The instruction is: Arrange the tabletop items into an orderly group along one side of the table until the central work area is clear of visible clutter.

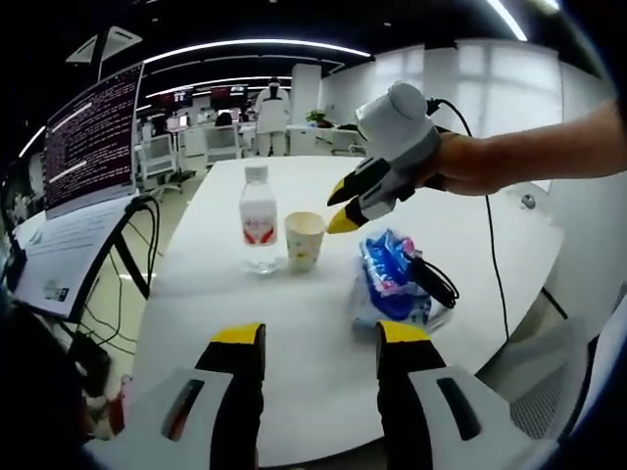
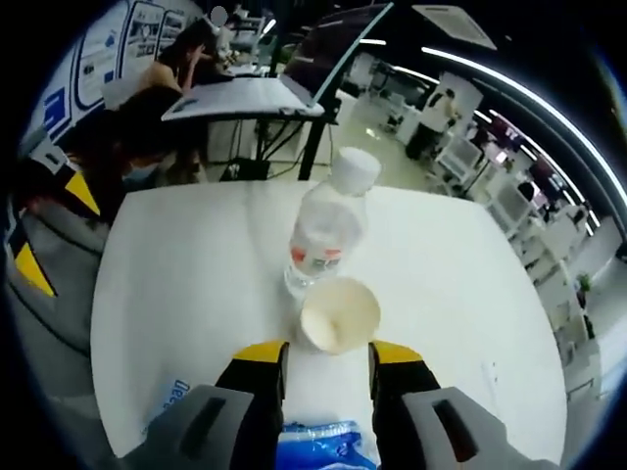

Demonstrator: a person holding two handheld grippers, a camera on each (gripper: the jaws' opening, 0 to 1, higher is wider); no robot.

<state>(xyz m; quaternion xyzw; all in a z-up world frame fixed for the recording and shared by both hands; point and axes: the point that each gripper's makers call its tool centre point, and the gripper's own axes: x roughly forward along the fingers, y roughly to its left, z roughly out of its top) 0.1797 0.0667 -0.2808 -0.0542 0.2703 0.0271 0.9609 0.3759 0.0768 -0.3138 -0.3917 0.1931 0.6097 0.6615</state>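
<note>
Bottle [image 1: 259,218], cup [image 1: 304,240], blue packet [image 1: 392,279]

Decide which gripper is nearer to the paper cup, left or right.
Right. The right gripper hovers just above the paper cup, open; the left gripper sits back at the table's near edge, also open.

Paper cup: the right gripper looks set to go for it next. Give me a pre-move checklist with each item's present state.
1. Right gripper jaws open, nothing between them: ok.
2. Paper cup upright, mouth up: ok.
3. Cup lined up ahead of the right jaws: ok, it sits just beyond the jaw tips in the right gripper view.
4. Clearance from the water bottle: not ok, the capped bottle stands right beside the cup; whether they touch, cannot tell.
5. Blue snack packet out of the path: cannot tell, it lies beneath the right gripper.
6. Left gripper out of the way, jaws open and empty, at the near table edge: ok.
</note>
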